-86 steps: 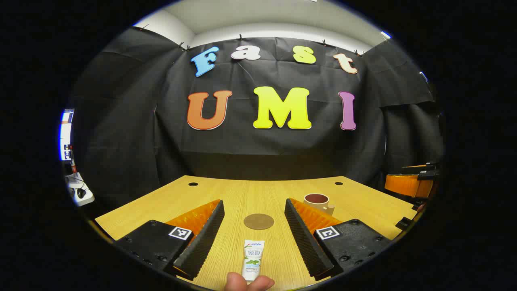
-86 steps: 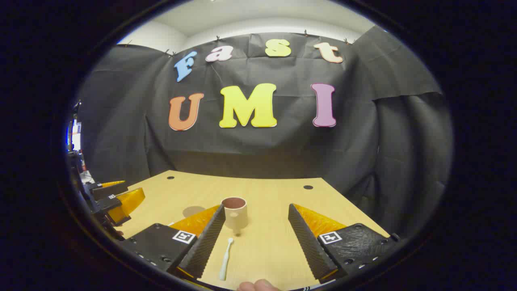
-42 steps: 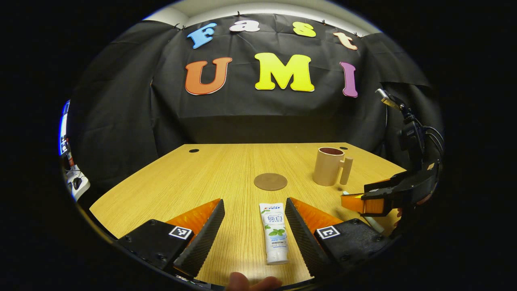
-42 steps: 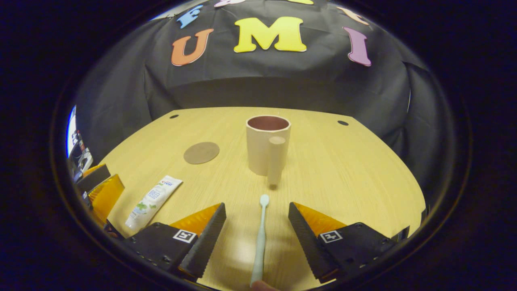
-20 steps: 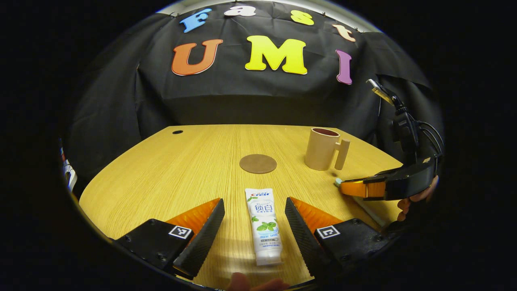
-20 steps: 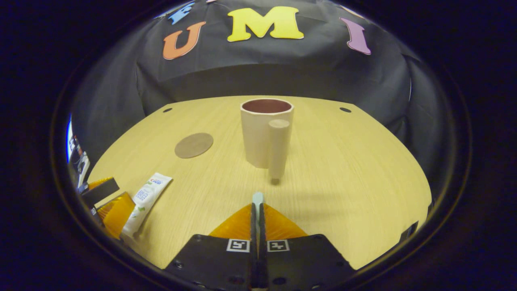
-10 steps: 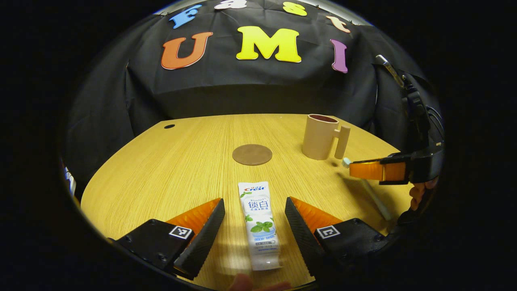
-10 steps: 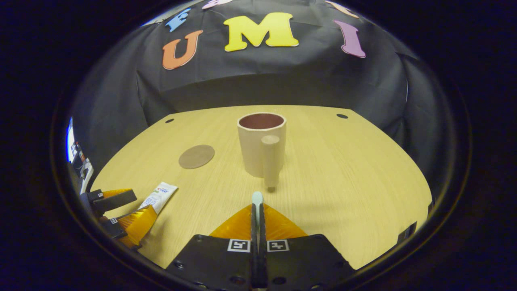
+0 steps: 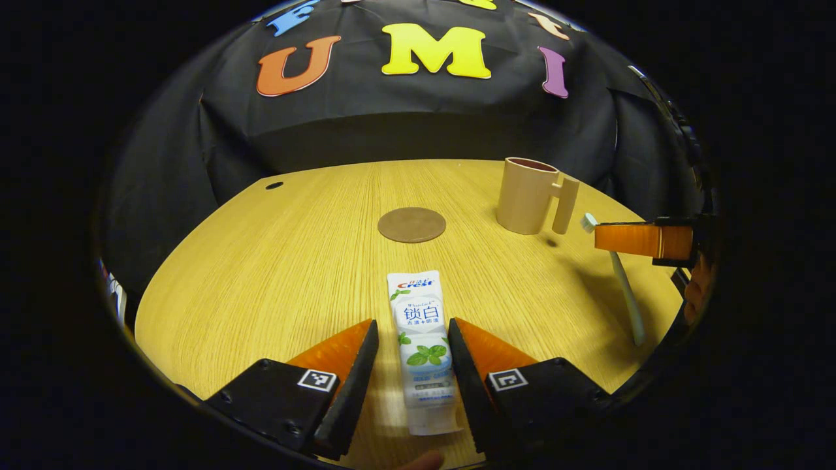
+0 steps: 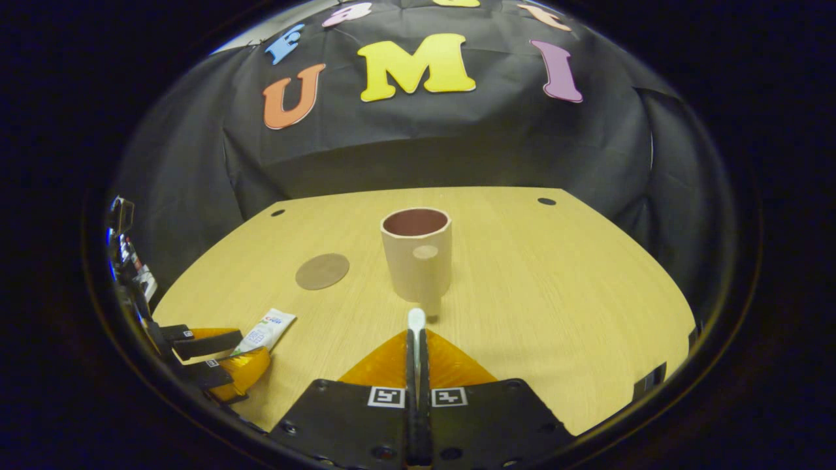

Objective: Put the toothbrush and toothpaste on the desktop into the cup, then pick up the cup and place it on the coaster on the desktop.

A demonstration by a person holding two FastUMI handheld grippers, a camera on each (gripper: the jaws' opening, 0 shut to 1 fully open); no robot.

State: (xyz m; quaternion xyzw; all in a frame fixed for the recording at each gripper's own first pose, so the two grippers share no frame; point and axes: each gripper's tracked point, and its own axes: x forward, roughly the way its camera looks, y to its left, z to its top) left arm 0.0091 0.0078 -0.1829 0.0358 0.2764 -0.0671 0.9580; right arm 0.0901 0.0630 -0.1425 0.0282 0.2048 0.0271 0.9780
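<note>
- Left gripper [image 9: 410, 346]: fingers straddle the toothpaste [image 9: 421, 343], one on each side and very near the tube. Contact not clear, so can't tell if it's clamped.
- Toothpaste lies flat on the desk [image 9: 274, 274], with its flat crimped end pointing toward the coaster [image 9: 411, 224] and the other end near the camera.
- Right gripper [image 10: 416, 339]: fingers pressed together on the toothbrush [image 10: 416, 321]. The brush head pokes out past the tips, aimed at the cup [image 10: 417, 254].
- In the left gripper view the right gripper [image 9: 604, 236] is at the right edge, above the desk. The toothbrush [image 9: 626, 290] slants down and toward the camera from it, with the head next to the cup handle [image 9: 565, 205]. Can't tell if the tail end touches the desk.
- Cup [image 9: 526, 195] is upright on the desk, to the right of the coaster and well apart from it. What shows of the inside looks dark red.
- In the right gripper view the cup handle faces the camera, just beyond the brush head.
- Coaster [image 10: 322, 271]: a flat brown disc, bare, left of the cup.
- In the right gripper view the left gripper [image 10: 225, 359] is at lower left with the toothpaste [image 10: 264, 330] sticking out of it.
- Fingertip [image 9: 421, 462] at the bottom edge of the left gripper view.
</note>
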